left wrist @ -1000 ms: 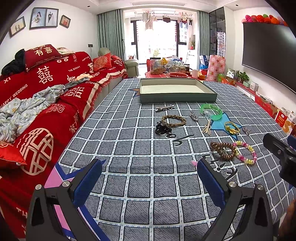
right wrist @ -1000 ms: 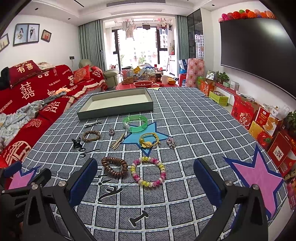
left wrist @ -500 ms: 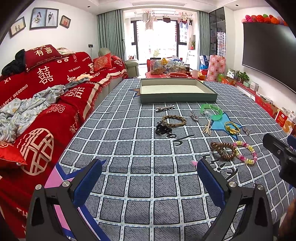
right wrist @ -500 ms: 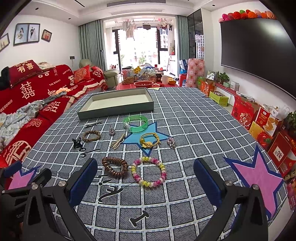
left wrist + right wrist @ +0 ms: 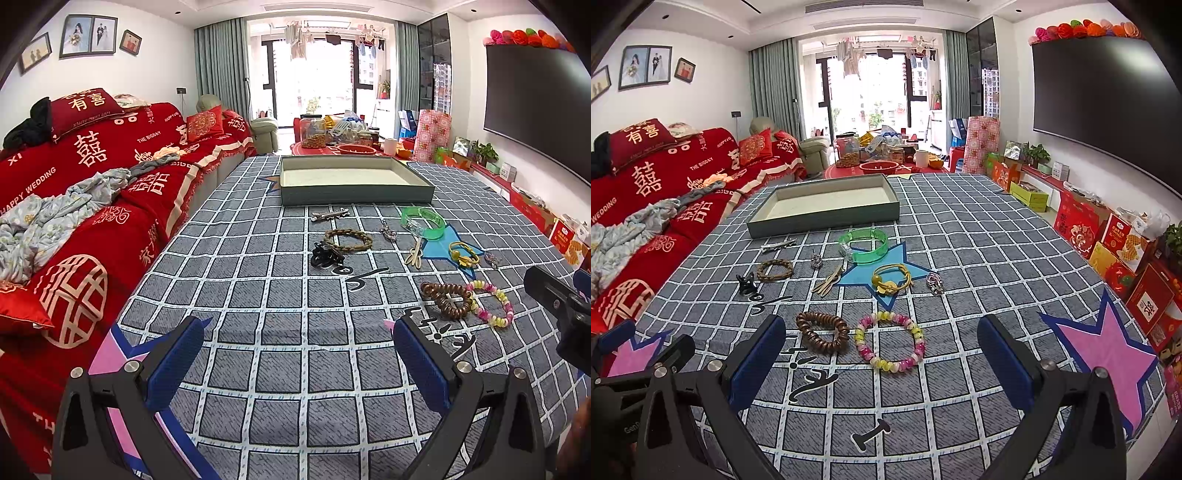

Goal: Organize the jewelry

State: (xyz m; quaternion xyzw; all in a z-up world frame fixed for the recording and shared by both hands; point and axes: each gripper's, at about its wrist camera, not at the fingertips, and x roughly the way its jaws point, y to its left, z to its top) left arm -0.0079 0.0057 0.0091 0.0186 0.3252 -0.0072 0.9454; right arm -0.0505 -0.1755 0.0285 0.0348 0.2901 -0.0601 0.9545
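Left wrist view: both tongs point(image 5: 297, 345) point(image 5: 881, 341) gape wide, holding nothing.

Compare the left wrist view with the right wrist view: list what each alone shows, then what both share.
Only the left wrist view shows the left gripper from behind, open and empty. Only the right wrist view shows the pink star on the cloth and the right gripper head-on, open. Both show the tray, the green bangle, the brown bead bracelet and the pink-yellow bracelet.
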